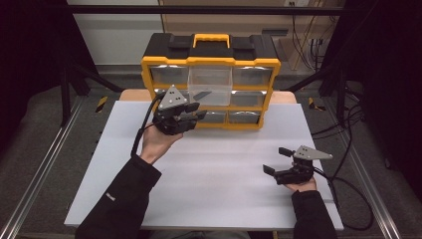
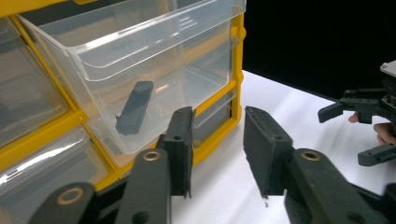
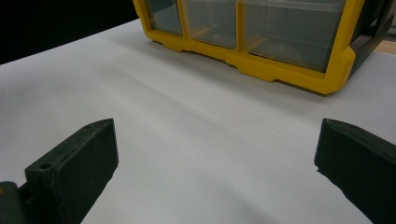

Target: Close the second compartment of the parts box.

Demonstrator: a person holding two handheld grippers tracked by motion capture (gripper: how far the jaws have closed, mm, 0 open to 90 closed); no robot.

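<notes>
A yellow and black drawer organizer point(image 1: 164, 64) stands at the back of the white board point(image 1: 214, 169). Its middle clear drawer point(image 1: 210, 82) is pulled out, and a small black part point(image 2: 135, 107) lies inside it. My left gripper point(image 1: 197, 112) hovers just in front of the cabinet's lower left drawers. Its jaws point(image 2: 217, 140) stand partly apart with nothing between them, so it is open. My right gripper point(image 1: 276, 160) rests low at the right of the board, wide open and empty point(image 3: 217, 140). That same gripper point(image 2: 343, 136) appears farther off in the left gripper view.
The cabinet's other clear drawers point(image 3: 280, 28) are pushed in. A cable point(image 1: 348, 189) trails off the board's right edge. Metal rails point(image 1: 45, 164) run along both sides of the table. Bare white board lies between the two hands.
</notes>
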